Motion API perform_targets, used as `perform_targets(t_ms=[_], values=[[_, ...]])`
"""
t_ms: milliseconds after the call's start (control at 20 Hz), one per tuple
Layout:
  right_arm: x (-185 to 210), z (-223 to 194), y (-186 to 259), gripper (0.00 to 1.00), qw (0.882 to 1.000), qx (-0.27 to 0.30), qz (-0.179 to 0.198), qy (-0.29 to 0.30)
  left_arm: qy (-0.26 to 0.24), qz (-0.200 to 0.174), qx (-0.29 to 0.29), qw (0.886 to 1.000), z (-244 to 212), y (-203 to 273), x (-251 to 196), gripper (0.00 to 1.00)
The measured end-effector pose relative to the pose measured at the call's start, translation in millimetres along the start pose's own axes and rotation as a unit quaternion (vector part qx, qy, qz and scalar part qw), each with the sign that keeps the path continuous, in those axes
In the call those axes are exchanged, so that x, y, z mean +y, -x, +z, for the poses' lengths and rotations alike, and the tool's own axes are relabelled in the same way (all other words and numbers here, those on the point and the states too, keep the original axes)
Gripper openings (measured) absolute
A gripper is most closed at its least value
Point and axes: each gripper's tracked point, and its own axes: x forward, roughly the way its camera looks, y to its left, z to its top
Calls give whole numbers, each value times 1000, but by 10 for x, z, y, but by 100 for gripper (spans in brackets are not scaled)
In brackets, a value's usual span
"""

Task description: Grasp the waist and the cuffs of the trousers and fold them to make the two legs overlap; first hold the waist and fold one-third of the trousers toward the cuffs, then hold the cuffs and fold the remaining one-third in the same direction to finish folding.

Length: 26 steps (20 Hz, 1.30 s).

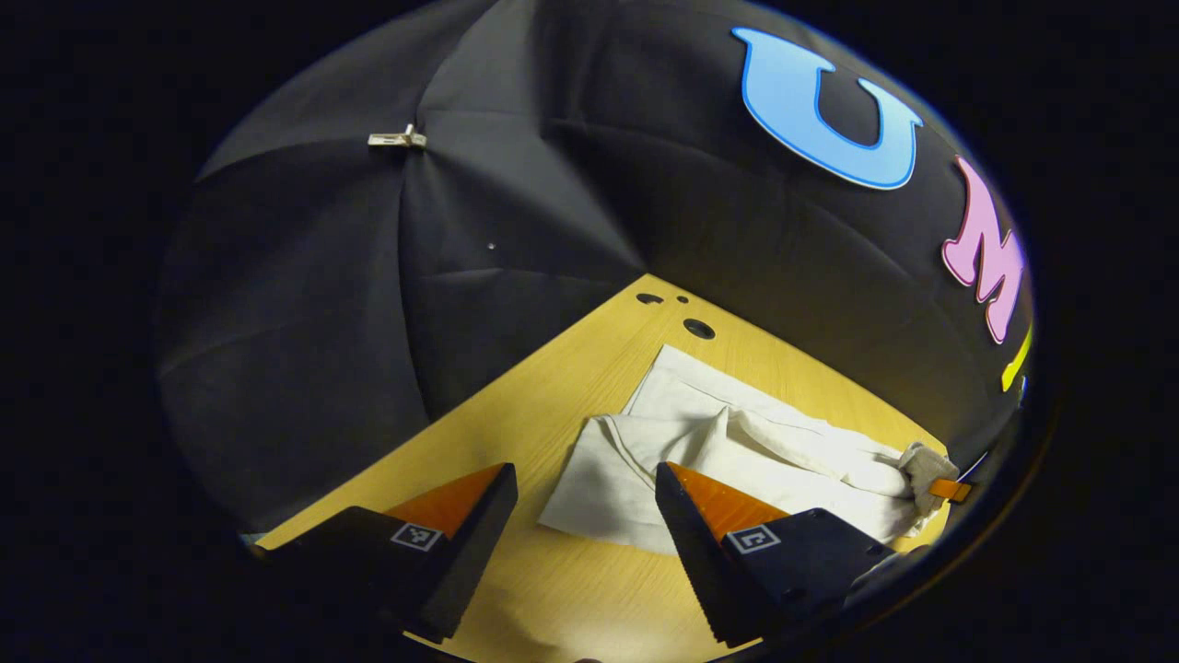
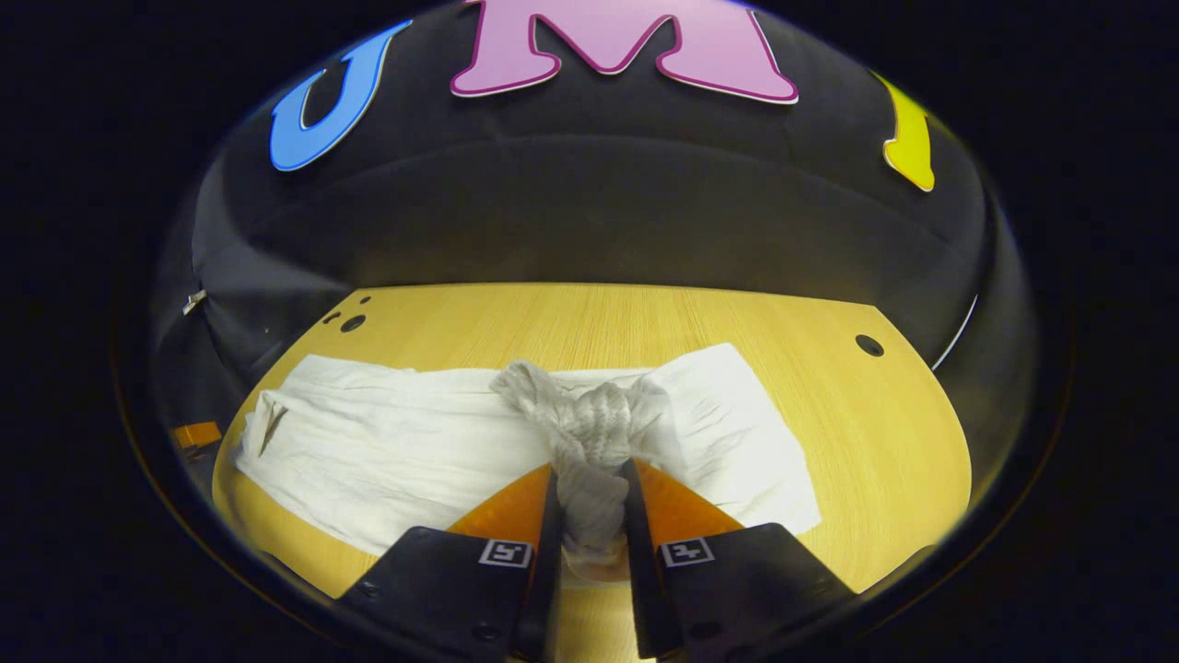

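The pale yellow wood-grain worktop [image 2: 884, 433] spans the lower half of the right gripper view and carries small dark round holes [image 2: 869, 345] near its far corners. The white crinkled cloth trousers [image 2: 387, 451] lie flat across the worktop, stretched from left to right, with a flat panel extending on each side of a bunched section. In the left gripper view the same trousers [image 1: 737, 442] lie toward the far right part of the worktop [image 1: 516, 414], with a raised fold along the middle and one corner near the far edge, just beside the dark holes [image 1: 698, 328]. The right tool [image 2: 589, 497] is clamped on the trousers: both fingers press against a gathered, ribbed band of the fabric [image 2: 594, 433], which rises between them in a twisted bundle; whether this band is the waist or the cuffs cannot be told. The left tool [image 1: 586, 488] stands with its fingers well apart and holds nothing; its right finger overlaps the near edge of the trousers and its left finger sits over bare worktop. A small metal clip [image 1: 398, 139] is fixed to the black cloth wall above.
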Motion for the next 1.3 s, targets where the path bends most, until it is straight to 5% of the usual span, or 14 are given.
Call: perform_targets(t_ms=[450,500,700,950,1250,1300], values=[[380,-285,203,58,999,24,39,17,-22,13,23,999,-129,-371,-79,96],[406,-318,240,71,999,27,41,21,-25,14,26,999,-145,-392,-80,96],[434,-376,501,98,998,19,38,39,-57,14,37,998,-162,-477,-113,96],[354,-493,1002,98,998,17,28,53,-163,13,61,985,-222,-548,-225,98],[-124,-768,1821,99,998,38,-7,56,-188,-18,75,979,-261,-613,-310,82],[-204,-805,1961,99,998,40,-15,53,-192,-26,77,978,-280,-605,-359,68]])
